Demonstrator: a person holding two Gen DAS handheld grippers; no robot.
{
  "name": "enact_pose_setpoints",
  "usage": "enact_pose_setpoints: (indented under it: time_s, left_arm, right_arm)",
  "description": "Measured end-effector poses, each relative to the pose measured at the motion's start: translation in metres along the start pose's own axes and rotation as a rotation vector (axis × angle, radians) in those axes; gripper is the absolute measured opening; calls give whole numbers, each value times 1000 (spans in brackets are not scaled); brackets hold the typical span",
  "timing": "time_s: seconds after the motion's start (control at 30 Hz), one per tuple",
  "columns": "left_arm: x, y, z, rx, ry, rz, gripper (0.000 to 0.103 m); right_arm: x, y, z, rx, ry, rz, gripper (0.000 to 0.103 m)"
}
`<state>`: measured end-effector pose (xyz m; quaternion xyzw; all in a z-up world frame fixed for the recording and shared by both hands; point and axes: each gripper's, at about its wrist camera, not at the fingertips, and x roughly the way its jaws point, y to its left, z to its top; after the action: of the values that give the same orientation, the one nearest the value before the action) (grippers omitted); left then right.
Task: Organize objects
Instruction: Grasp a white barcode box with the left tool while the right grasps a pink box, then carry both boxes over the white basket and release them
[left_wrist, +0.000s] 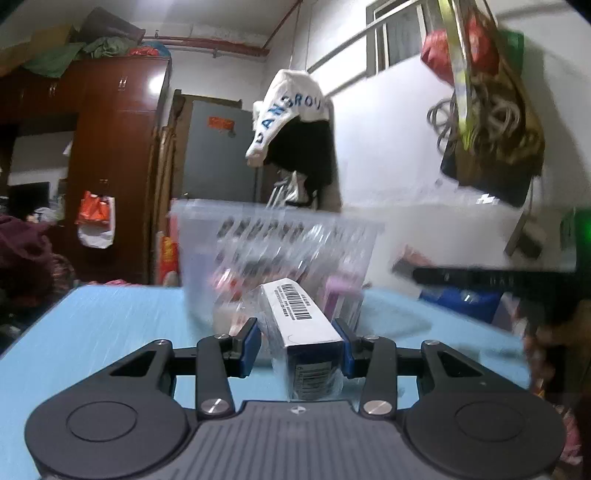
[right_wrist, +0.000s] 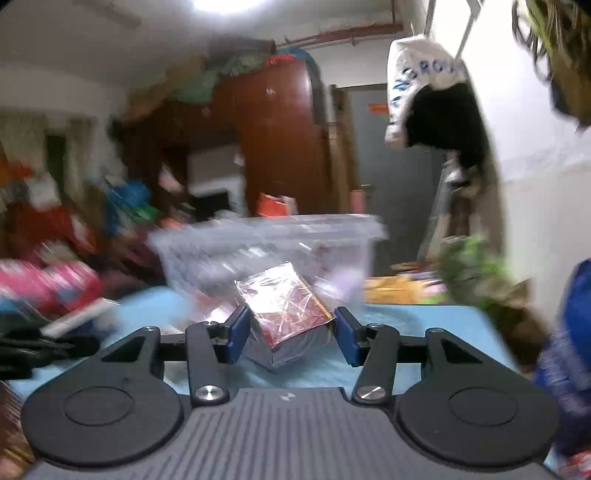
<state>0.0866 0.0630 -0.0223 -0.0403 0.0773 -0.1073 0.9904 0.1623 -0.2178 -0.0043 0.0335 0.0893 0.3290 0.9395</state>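
Left gripper (left_wrist: 300, 345) jaws grip a white barcoded box (left_wrist: 301, 317), long axis pointing ahead at the clear bin (left_wrist: 207, 254) on the blue bench (left_wrist: 103, 325), while right gripper (right_wrist: 290, 334) jaws clasp a red wrapped box (right_wrist: 286, 308), bin directly ahead.

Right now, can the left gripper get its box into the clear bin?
Probably yes. The left gripper holds the white box, the clear bin stands directly ahead, and nothing lies between.

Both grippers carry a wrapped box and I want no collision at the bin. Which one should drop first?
Probably left. The left gripper holds its white box squarely, aimed at the clear bin. The right gripper's red box sits skewed; the bin lies off-centre.
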Motion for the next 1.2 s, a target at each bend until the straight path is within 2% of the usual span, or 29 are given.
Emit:
enact_pose_setpoints:
  time_s: [0.03, 0.07, 0.13, 0.17, 0.23, 0.3, 0.37, 0.4, 0.43, 0.47, 0.5, 0.53, 0.57, 0.63, 0.73, 0.8, 0.87, 0.93, 1.03, 1.1, 1.13, 1.17, 1.2]
  left_arm:
    - [4, 1, 12, -8, -6, -14, 46]
    - [10, 2, 30, -11, -14, -24, 46]
    - [25, 6, 64, -25, -26, -34, 46]
    - [37, 10, 86, -41, -20, -31, 46]
    - [64, 16, 118, -73, 16, -17, 46]
    - [94, 20, 137, -73, 75, 27, 46]
    - [120, 27, 143, -82, 132, 65, 47]
    - [133, 32, 142, -92, 158, 73, 48]
    - [142, 35, 140, -94, 182, 75, 55]
    - [150, 38, 138, -98, 207, 76, 70]
    - [157, 40, 135, -104, 226, 88, 76]
    - [156, 42, 133, -109, 224, 98, 77]
    - [151, 43, 131, -116, 208, 92, 77]
    - [132, 42, 126, -119, 171, 69, 81]
    - [98, 28, 114, -103, 127, 83, 87]
    - [74, 13, 92, -89, 128, 65, 91]
    - [64, -5, 65, -56, 189, 26, 92]
    - [62, -24, 41, -8, 243, 6, 92]
    - [75, -51, 19, 68, 331, 20, 91]
    - [83, -62, 13, 117, 343, 73, 89]
    - [86, -65, 11, 136, 350, 99, 78]
    - [86, -66, 8, 143, 359, 116, 61]
    - [85, -63, 6, 135, 366, 117, 62]
  right_arm:
    - [1, 1, 15, 20, -30, 51, 53]
    - [4, 4, 30, 8, -53, 56, 53]
    - [23, 13, 64, -49, -51, -15, 53]
    - [41, 18, 82, -98, -23, -65, 53]
    - [75, 15, 104, -108, 63, -117, 53]
    - [108, 6, 117, -73, 153, -130, 53]
    - [135, 1, 119, -86, 231, -163, 54]
    - [142, 1, 117, -102, 254, -187, 55]
    - [149, 2, 116, -123, 272, -216, 56]
    - [148, 4, 116, -126, 257, -234, 59]
    - [141, 7, 115, -117, 229, -234, 76]
    - [130, 10, 116, -102, 183, -209, 100]
    - [111, 13, 114, -92, 115, -172, 103]
    - [80, 18, 108, -97, 34, -127, 103]
    - [56, 19, 88, -75, 41, -127, 103]
    - [45, 13, 68, -58, 45, -113, 103]
    - [43, 2, 47, 19, 105, -103, 103]
    - [51, -8, 40, 96, 168, -106, 103]
    - [59, -10, 32, 113, 202, -122, 103]
    - [62, -4, 33, 97, 220, -115, 103]
    - [64, 1, 34, 93, 227, -94, 103]
    - [65, 6, 33, 88, 227, -58, 103]
    - [65, 10, 32, 79, 219, -26, 103]
